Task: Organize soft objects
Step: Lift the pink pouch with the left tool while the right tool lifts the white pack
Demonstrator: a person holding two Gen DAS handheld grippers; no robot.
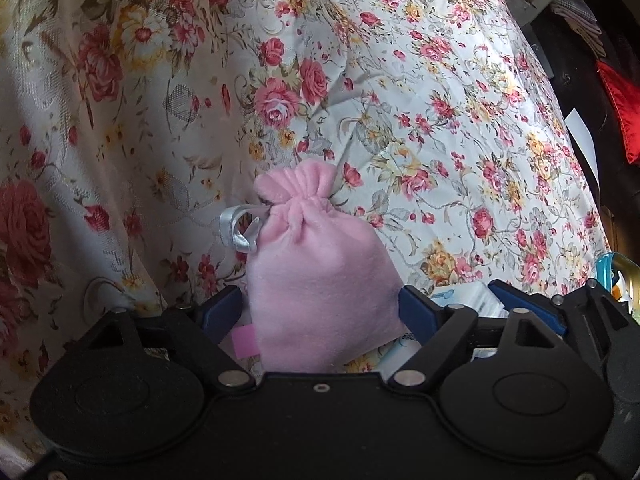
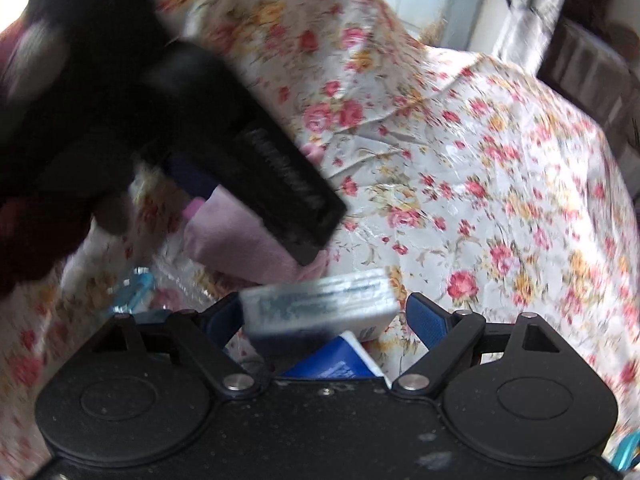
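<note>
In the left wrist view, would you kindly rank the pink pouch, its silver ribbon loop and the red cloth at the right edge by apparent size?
1. Pink pouch, clearly largest, though nearest the camera.
2. Red cloth, partly cut off, so uncertain.
3. Silver ribbon loop, smallest.

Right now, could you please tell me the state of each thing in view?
pink pouch: drawn shut, silver ribbon looped at its neck, pressed between the left gripper's fingers.
left gripper: shut on the pouch.
tissue pack: blurred, between the right gripper's fingers; contact unclear.
right gripper: grip unclear.
floral cloth: spread, creased.
</note>
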